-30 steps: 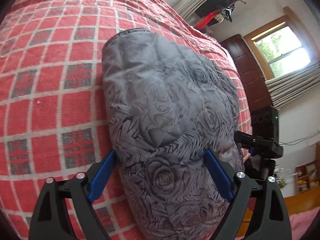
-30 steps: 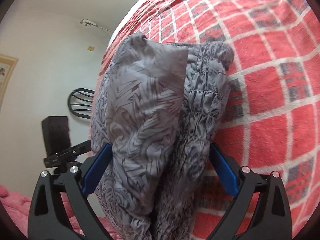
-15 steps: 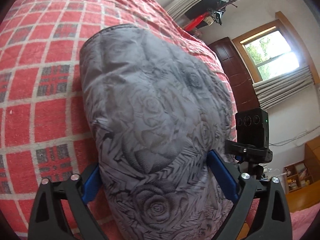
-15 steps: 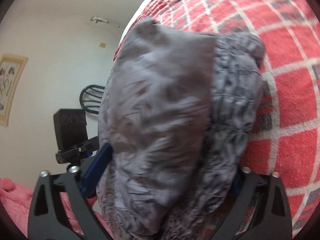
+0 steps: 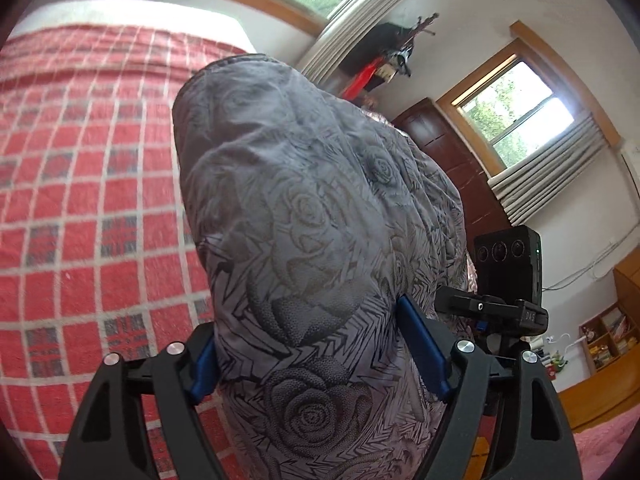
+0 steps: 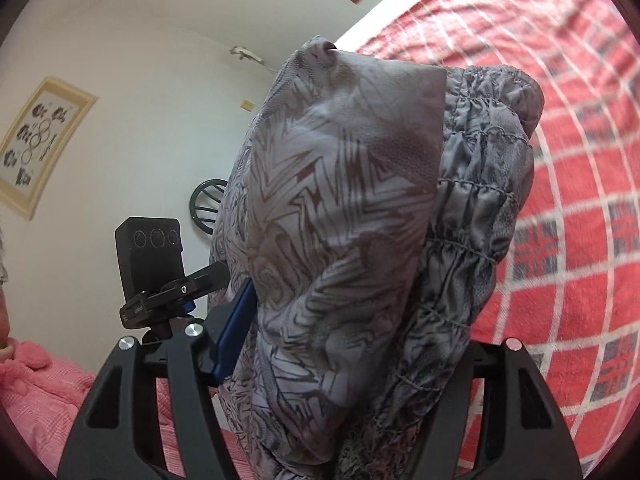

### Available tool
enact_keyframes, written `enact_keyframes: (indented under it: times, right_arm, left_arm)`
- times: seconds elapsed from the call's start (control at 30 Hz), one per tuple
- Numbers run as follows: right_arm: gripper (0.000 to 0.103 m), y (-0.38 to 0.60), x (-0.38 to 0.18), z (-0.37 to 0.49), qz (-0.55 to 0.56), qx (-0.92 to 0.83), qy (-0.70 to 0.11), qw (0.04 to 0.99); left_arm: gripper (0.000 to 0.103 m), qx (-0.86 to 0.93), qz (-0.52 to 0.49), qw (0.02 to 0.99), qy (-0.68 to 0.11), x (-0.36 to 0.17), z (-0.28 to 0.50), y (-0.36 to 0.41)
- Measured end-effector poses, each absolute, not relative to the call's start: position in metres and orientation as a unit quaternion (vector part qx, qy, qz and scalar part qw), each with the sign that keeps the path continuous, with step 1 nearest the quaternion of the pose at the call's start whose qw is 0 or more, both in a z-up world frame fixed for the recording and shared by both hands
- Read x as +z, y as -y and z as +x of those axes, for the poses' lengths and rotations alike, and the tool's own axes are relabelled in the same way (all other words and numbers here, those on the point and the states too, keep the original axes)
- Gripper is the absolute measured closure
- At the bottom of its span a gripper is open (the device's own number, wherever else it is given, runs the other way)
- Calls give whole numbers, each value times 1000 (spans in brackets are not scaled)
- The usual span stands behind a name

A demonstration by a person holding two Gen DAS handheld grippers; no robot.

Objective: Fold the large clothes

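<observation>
Since a second ago you've lifted the grey garment [image 5: 320,240] off the bed [image 5: 80,200]. Left tool [image 5: 316,356] and right tool [image 6: 340,344] are both closing, pads squeezing its bunched fabric.

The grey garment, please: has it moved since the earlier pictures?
Yes. The grey garment has risen off the red checked blanket; its top now overlaps the far wall.

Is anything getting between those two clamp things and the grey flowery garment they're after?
Nothing visible does. The grey garment already bulges between the blue fingers of the left gripper, and between those of the right gripper, both closing. Only the red checked bedspread lies beyond.
</observation>
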State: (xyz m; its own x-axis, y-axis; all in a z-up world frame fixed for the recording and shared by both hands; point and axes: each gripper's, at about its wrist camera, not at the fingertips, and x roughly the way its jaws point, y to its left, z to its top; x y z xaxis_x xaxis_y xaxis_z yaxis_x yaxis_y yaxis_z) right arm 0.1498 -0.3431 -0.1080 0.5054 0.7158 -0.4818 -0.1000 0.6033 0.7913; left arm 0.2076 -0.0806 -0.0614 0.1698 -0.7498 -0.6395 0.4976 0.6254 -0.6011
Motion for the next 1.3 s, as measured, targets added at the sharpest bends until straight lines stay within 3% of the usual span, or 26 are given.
enact_keyframes:
  times: [0.3, 0.5, 0.8, 0.9, 1.07, 1.3]
  right_arm:
    - [39, 324, -101, 178, 334, 282, -444, 782]
    - [39, 297, -114, 252, 321, 309, -478, 757]
    - [38, 249, -171, 372, 302, 310, -547, 717]
    - [31, 245, -201, 392, 316, 291, -566, 704]
    - [26, 256, -213, 385, 338, 297, -562, 694]
    - [23, 272, -171, 327, 279, 289, -556, 728]
  left_arm:
    - [24, -391, -143, 773, -479, -48, 239, 42]
    - [24, -349, -164, 785, -484, -62, 304, 2]
    - [23, -288, -199, 782, -515, -125, 401, -54]
    - [19, -271, -214, 770, -537, -158, 420, -61]
    - [13, -279, -220, 766, -535, -166, 419, -63]
    - [13, -280, -196, 771, -537, -152, 380, -73]
